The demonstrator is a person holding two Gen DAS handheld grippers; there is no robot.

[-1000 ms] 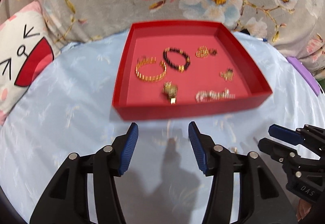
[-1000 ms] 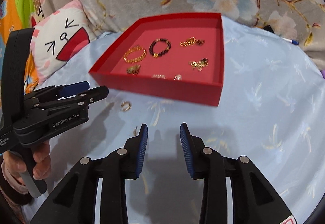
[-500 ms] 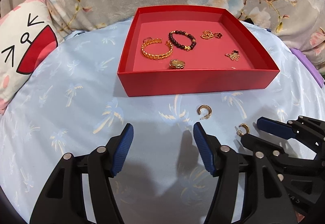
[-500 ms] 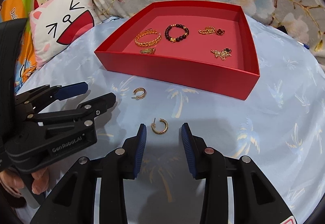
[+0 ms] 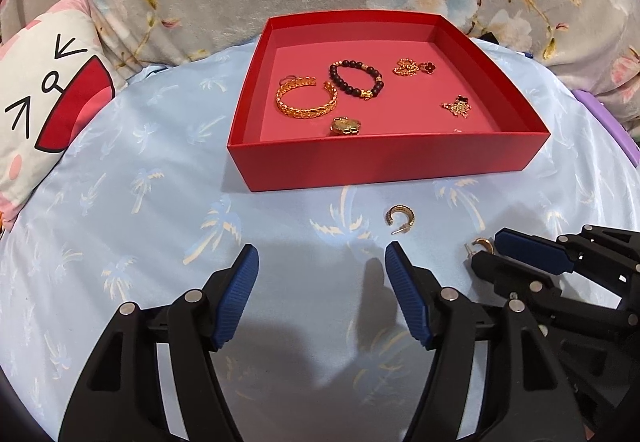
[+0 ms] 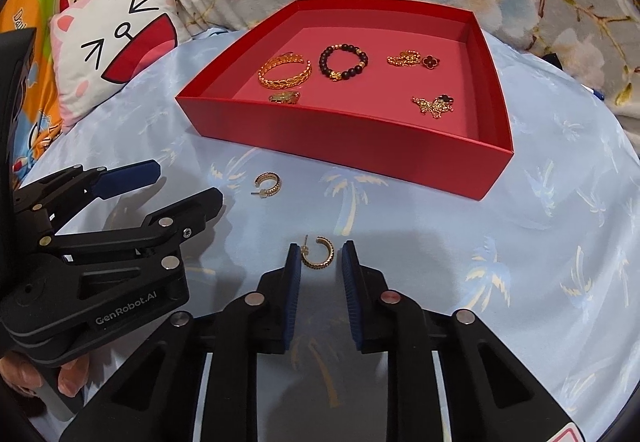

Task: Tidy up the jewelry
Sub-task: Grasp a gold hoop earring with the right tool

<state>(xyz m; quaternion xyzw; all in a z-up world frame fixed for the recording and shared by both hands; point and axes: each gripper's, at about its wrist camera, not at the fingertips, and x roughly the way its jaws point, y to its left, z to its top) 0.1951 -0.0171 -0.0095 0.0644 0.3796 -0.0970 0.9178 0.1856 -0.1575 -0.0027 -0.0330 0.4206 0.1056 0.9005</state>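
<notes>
The right tongs have just been closing around one gold hoop earring on the bedsheet, pads not yet pressing; the left tongs are standing released, near the red tray

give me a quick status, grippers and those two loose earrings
Right gripper closing around near hoop earring, pads not yet on it. Left gripper open, empty, just short of other hoop earring. Red tray ahead, nothing in the way.

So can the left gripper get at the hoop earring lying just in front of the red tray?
Probably yes. The left gripper is open, and that hoop earring lies on bare cloth just ahead of its right finger, with nothing between. The right gripper is busy at the other earring, off to the side.
</notes>
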